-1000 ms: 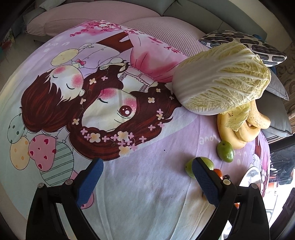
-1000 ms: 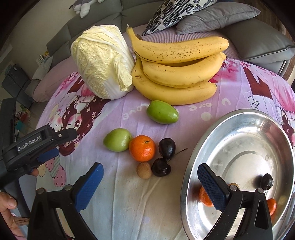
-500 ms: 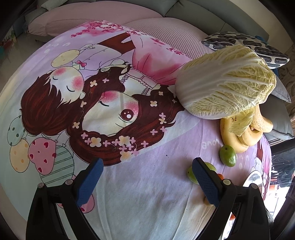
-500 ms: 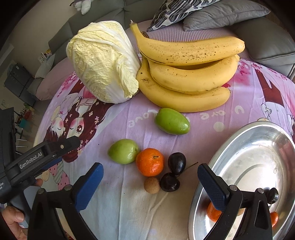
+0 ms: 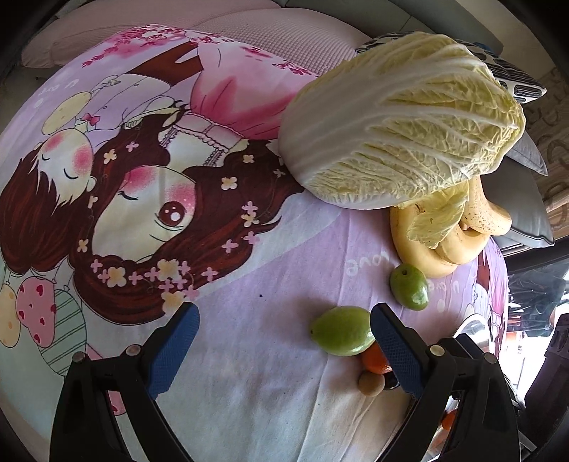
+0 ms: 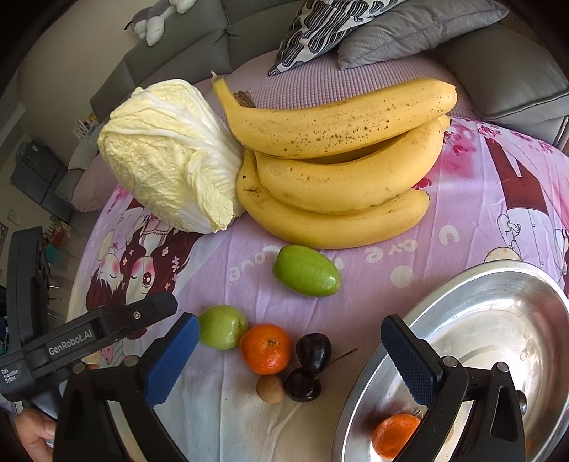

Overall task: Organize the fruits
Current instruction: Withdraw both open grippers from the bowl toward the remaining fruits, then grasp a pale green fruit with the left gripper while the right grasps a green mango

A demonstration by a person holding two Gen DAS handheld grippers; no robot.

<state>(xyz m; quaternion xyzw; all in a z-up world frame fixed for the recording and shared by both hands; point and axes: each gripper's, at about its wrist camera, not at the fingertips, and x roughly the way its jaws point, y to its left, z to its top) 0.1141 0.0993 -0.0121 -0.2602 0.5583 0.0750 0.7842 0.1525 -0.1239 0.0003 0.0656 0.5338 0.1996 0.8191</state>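
- The right hand-held gripper (image 6: 288, 359) hangs above the cloth-covered counter (image 6: 391, 256) with its blue-padded fingers (image 6: 170, 359) spread wide apart and nothing between them.
- Under its right finger sits a metal basin (image 6: 498, 320), with one small orange (image 6: 394, 435) inside near the front rim; whatever else it holds is hidden behind the gripper frame.
- Between the right fingers lies a tight cluster on the cloth: a small brown round fruit (image 6: 271, 388), two dark fruits (image 6: 313, 352) touching each other, a mandarin (image 6: 266, 349) and a round green fruit (image 6: 221, 327) touching the mandarin's left side.
- The left hand-held gripper (image 5: 284, 346), seen from the right wrist as a black body marked "GenRobot.AI" (image 6: 92, 337), is also open wide and empty; a hand (image 6: 35, 433) shows at the lower left edge.
- In the left wrist view, the round green fruit (image 5: 342, 336) lies just beside the left gripper's right finger (image 5: 394, 346); whether they touch cannot be told.
- Farther back, an oval green fruit (image 6: 306, 270) lies alone, near the bananas but apart from them.
- Beyond it, a bunch of bananas (image 6: 338, 167) rests on the cloth, with a napa cabbage (image 6: 170, 152) leaning against its left end.
- Behind those are a patterned cushion (image 6: 327, 32), a grey cushion (image 6: 419, 32) and a grey sofa (image 6: 177, 53).
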